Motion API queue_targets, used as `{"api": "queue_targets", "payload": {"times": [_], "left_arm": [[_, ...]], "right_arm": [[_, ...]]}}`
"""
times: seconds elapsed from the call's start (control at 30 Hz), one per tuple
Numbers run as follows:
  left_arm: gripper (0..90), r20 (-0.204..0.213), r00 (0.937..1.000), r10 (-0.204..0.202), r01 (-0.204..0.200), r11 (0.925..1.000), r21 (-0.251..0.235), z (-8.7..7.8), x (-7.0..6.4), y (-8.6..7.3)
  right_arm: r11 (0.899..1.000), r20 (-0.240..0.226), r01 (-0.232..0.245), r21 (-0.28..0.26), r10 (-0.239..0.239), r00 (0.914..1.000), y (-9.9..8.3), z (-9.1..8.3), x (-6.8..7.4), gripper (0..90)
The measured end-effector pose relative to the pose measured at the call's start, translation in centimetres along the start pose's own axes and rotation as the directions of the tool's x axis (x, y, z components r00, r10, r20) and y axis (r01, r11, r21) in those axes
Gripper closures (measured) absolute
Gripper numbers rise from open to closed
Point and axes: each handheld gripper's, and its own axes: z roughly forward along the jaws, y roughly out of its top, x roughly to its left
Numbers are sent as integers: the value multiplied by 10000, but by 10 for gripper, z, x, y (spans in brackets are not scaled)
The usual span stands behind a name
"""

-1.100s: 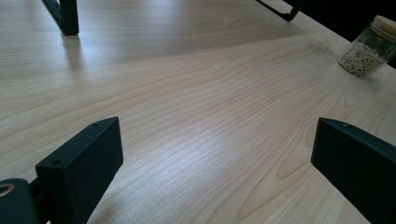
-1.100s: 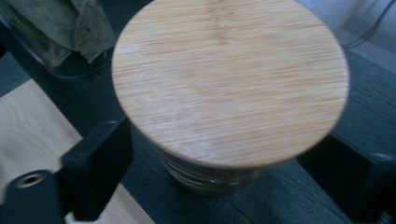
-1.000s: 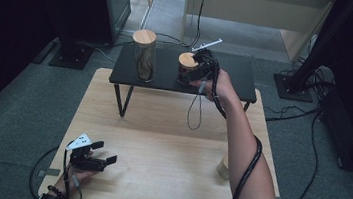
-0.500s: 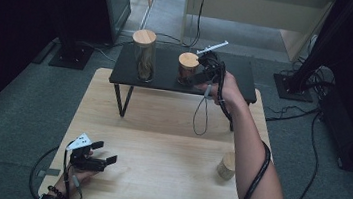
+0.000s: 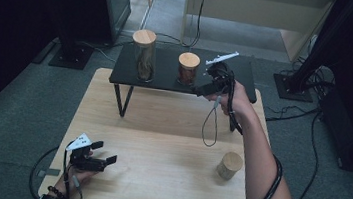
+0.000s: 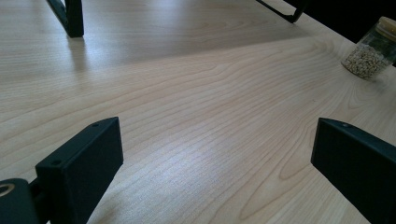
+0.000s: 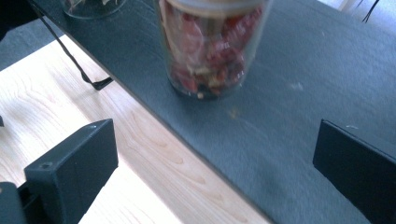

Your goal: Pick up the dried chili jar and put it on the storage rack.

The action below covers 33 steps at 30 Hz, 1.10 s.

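Hovering at the front edge of the black shelf (image 5: 248,72), the right gripper (image 5: 203,88) has its fingers spread wide, gripping nothing and touching nothing. In the right gripper view both fingers (image 7: 70,168) stand far apart at the bottom corners, with the red jar (image 7: 212,46) ahead between them, clear of either one.

Red jar (image 5: 188,68): stands upright on the shelf, long axis vertical, wooden lid up. It sits near the shelf's middle, just left of the right gripper. Contents red and chunky.

Tall jar (image 5: 144,53): upright as well, on the shelf's left part, wooden lid up, well apart from the red jar.

Seed jar (image 5: 229,166): upright on the desk (image 5: 161,128), right front part, beside the person's right forearm. In the left gripper view it shows far off at upper right (image 6: 371,51), pale seeds inside.

Left gripper (image 5: 105,162): rests low at the desk's left front corner, fingers wide open, nothing between them but bare wood; the fingers point to the right across the desk.

Count: three jars, two on the shelf, one on the desk. Two grippers. One shelf on black legs, standing on the far part of the desk.
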Motion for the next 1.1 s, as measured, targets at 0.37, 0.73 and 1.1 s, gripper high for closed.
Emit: {"api": "queue_targets", "payload": {"times": [0.37,0.73,1.1], "left_arm": [[22,-66,10000,9,-9,10000,28,0,-1,0],[22,-122,9999,-93,92,9999,-76,-1,-2,-2],[22,-124,9999,-81,81,9999,-60,0,-2,-1]], "right_arm": [[9999,106,108,92,-109,9999,-29,-16,5,0],[9997,132,228,1,-228,9997,-50,-27,12,0],[9997,258,221,-73,-219,9994,-76,-40,17,0]]}}
